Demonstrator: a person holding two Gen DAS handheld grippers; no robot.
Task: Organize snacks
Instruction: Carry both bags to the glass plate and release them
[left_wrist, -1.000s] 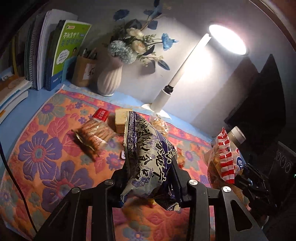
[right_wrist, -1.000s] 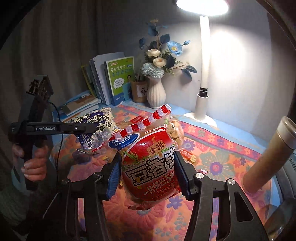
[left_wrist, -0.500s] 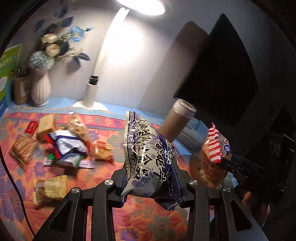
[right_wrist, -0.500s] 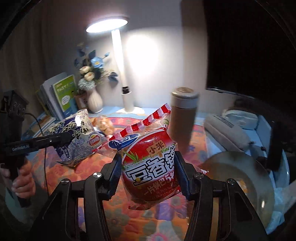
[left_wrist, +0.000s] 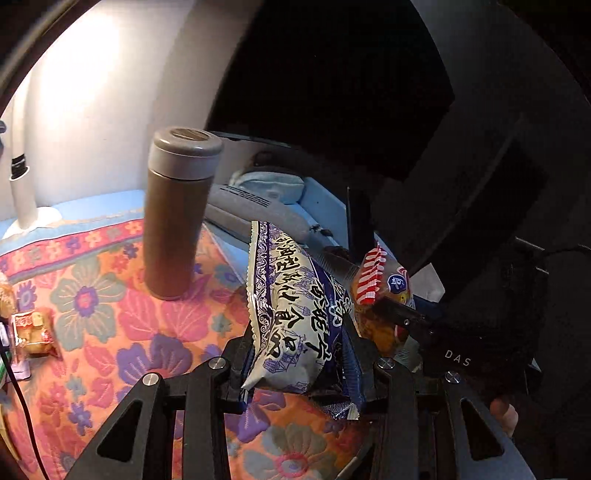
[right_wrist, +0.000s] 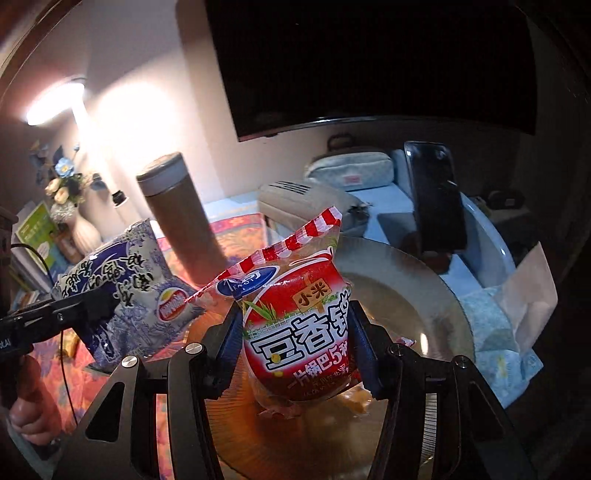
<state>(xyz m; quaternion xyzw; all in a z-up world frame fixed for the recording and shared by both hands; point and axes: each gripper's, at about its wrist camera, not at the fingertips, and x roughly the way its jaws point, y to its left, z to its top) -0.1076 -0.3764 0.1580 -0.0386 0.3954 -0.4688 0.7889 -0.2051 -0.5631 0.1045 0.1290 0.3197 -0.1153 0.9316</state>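
Left gripper (left_wrist: 301, 373) pinches blue bag (left_wrist: 295, 317), right gripper (right_wrist: 293, 349) clamps red bag (right_wrist: 299, 332) above the plate (right_wrist: 424, 295), both aloft and close together; likely risk: bags collide or clip the flask (left_wrist: 177, 218).

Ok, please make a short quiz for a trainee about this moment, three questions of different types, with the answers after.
1. True or false: the left gripper holds the blue-and-white snack bag.
2. What lies under the red snack bag held by the right gripper? A) a stack of books B) a round glass plate C) a keyboard
3. Fill in: the brown thermos bottle stands upright on the ____ cloth.

Key
1. True; the fingers press on its sides.
2. B, the round glass plate.
3. Floral.
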